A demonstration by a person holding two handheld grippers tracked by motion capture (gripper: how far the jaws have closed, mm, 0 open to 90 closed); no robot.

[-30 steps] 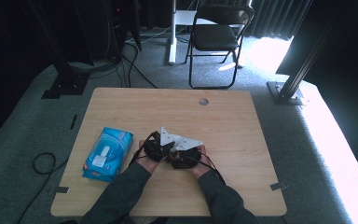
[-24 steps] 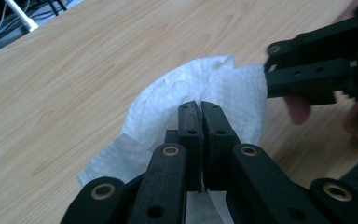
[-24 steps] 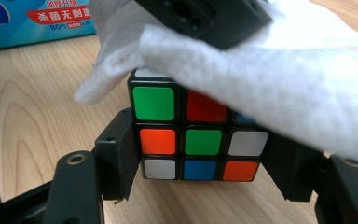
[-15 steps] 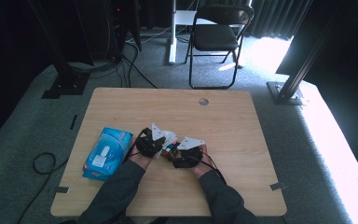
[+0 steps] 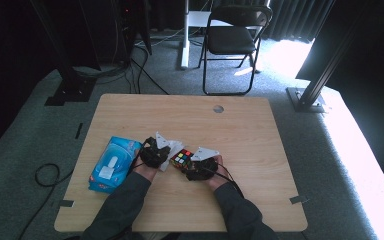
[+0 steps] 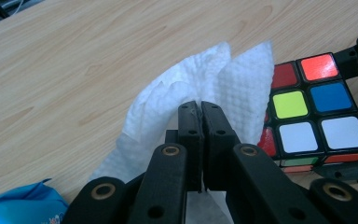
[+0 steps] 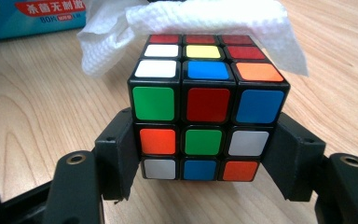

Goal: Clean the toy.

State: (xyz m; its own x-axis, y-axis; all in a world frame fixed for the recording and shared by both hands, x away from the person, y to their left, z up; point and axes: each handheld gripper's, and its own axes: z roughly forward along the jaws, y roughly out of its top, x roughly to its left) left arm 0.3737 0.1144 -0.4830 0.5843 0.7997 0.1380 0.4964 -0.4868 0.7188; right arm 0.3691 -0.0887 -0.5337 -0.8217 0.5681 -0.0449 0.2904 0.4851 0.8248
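Note:
A scrambled Rubik's cube (image 5: 182, 159) (image 7: 205, 112) (image 6: 314, 112) sits on the wooden table (image 5: 240, 135) near its front middle. My right gripper (image 5: 194, 165) (image 7: 205, 156) is shut on the cube, one jaw against each side of its lower rows. My left gripper (image 5: 166, 156) (image 6: 200, 112) is shut on a white paper tissue (image 5: 172, 150) (image 6: 177, 102) (image 7: 200, 18). The tissue lies bunched against the cube's far side and left side, touching it.
A blue pack of wet wipes (image 5: 111, 164) (image 7: 32, 14) (image 6: 18, 205) lies on the table left of my left hand. A round cable hole (image 5: 218, 108) is at the table's far edge. A folding chair (image 5: 235, 35) stands on the carpet beyond.
My left gripper has moved left with the tissue, away from the right gripper, uncovering the cube's top. The right gripper has stayed in place on the cube.

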